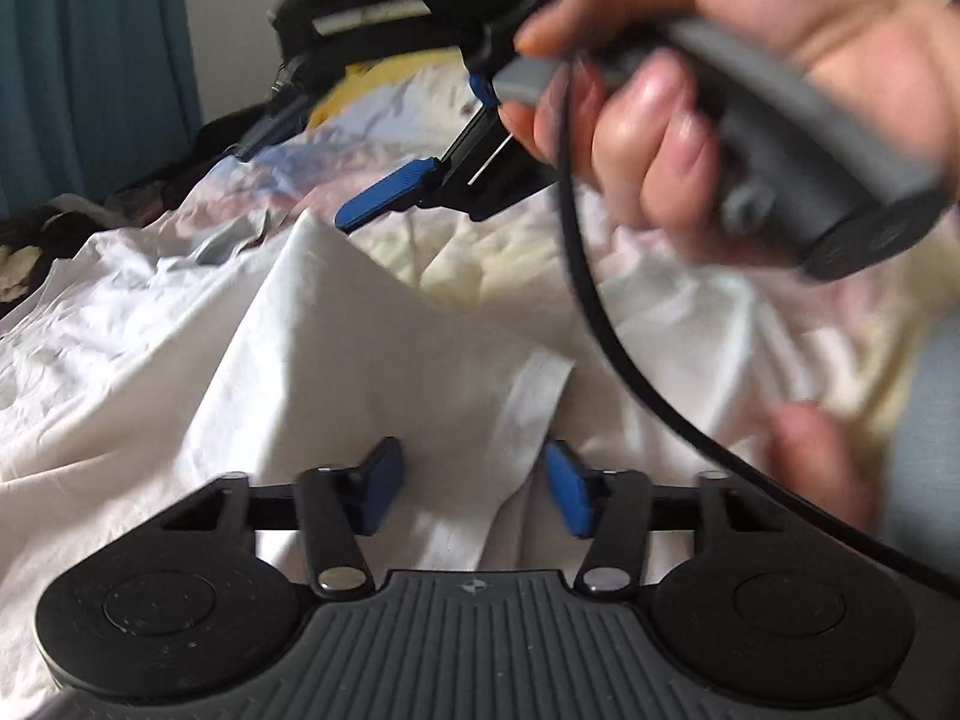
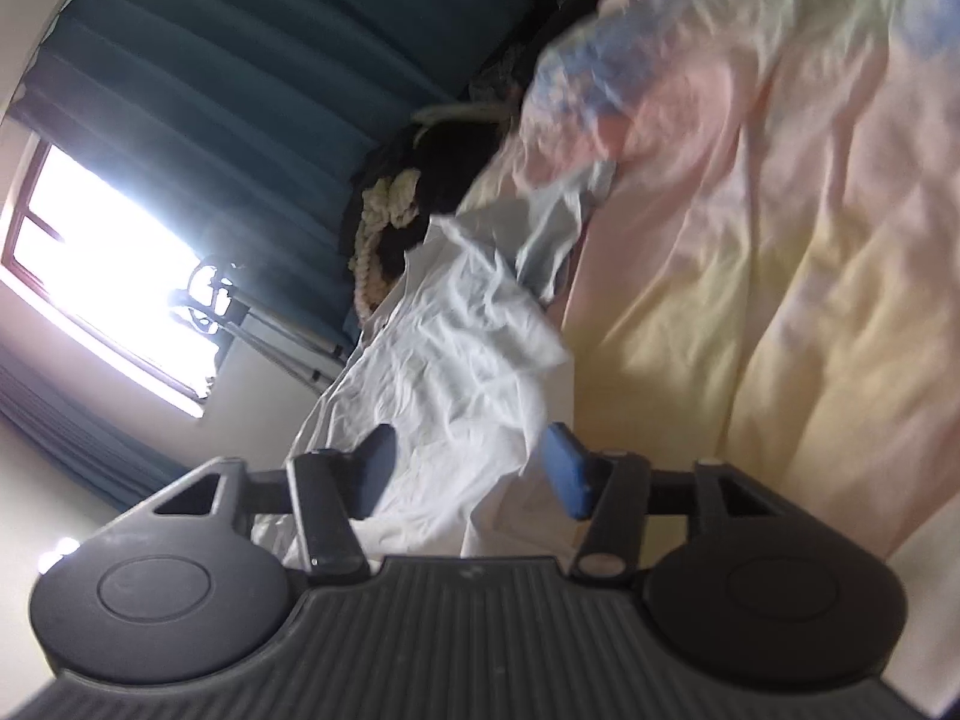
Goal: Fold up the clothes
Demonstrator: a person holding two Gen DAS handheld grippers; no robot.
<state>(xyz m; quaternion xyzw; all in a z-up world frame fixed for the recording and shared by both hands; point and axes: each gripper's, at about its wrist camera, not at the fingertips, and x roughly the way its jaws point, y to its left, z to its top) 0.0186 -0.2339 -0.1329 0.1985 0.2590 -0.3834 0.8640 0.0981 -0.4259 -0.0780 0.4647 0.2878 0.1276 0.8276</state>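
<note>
while the left gripper (image 1: 474, 486) hangs over the white garment (image 1: 372, 360), its blue pads (image 1: 384, 483) stand spread apart, with cloth showing in the gap between them; whether they touch the cloth cannot be told. the garment lies crumpled on a bed (image 1: 690, 276) covered by a pastel sheet of pink, yellow and blue, and reaches toward the bed's left edge. one fold rises to a peak near the middle of the left wrist view. beyond that peak the right gripper (image 1: 414, 180) is held in a bare hand (image 1: 720, 96), above the sheet and apart from the cloth; a black cable (image 1: 606, 324) trails from it.

from the right wrist view, tilted sideways, the right gripper (image 2: 474, 474) also has its pads (image 2: 564, 474) spread, nothing pinched between them. the white garment (image 2: 456, 348) lies ahead of them along the bed's edge, beside the pastel sheet (image 2: 750, 240). dark bundled items (image 2: 420, 204) sit at the far end of the bed, near a teal curtain (image 2: 252, 96) and a bright window (image 2: 108, 264).
</note>
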